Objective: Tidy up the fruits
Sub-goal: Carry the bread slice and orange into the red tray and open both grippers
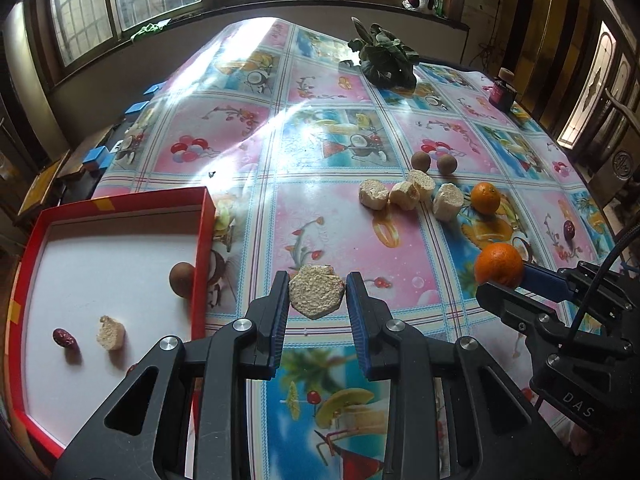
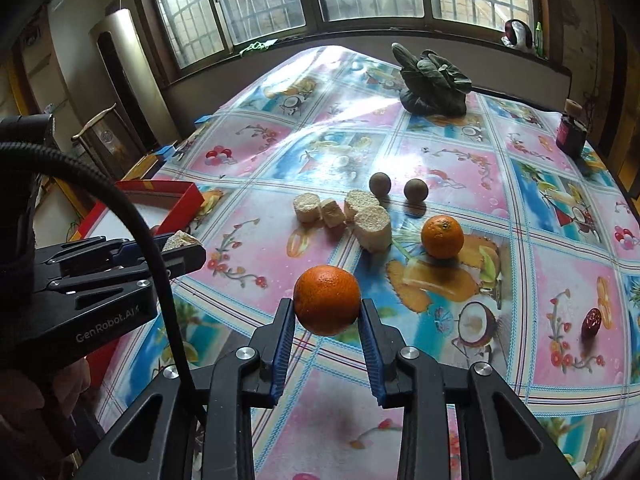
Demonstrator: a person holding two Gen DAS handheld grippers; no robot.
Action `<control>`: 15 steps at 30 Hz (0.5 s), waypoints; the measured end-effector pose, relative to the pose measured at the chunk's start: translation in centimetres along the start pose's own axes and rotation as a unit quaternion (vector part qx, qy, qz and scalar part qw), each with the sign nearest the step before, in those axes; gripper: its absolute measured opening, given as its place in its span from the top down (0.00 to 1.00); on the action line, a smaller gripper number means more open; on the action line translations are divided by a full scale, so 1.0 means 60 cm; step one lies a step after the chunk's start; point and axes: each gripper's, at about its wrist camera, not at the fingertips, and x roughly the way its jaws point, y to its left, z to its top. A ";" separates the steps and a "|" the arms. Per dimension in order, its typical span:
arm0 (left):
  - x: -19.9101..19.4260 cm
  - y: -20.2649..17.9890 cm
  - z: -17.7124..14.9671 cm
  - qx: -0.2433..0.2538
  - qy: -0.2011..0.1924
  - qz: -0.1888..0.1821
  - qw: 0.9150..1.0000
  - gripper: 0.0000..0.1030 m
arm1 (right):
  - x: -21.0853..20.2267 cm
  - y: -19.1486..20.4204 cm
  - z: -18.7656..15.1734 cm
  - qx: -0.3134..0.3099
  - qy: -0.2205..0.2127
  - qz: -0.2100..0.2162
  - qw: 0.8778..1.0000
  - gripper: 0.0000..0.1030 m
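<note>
My left gripper [image 1: 317,294] is shut on a pale corn cob piece [image 1: 316,296], held above the table just right of the red box [image 1: 202,240]. The box holds a brown round fruit [image 1: 182,280], a corn piece [image 1: 111,333] and a red date [image 1: 64,338]. My right gripper [image 2: 327,312] is shut on an orange [image 2: 327,299], held above the table; it also shows in the left wrist view [image 1: 500,266]. On the table lie another orange [image 2: 442,237], several corn pieces [image 2: 372,226], two brown round fruits [image 2: 379,184] and a red date [image 2: 592,320].
A dark leafy vegetable [image 2: 434,84] lies at the far side of the table. A small dark jar [image 2: 571,134] stands at the far right edge. The flowery tablecloth [image 2: 256,152] rises in a fold at the back. Windows run behind.
</note>
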 end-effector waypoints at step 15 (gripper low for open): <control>-0.046 0.104 -0.033 -0.046 -0.016 0.045 0.998 0.73 | 0.005 0.132 0.013 -0.071 0.001 0.057 0.996 0.70</control>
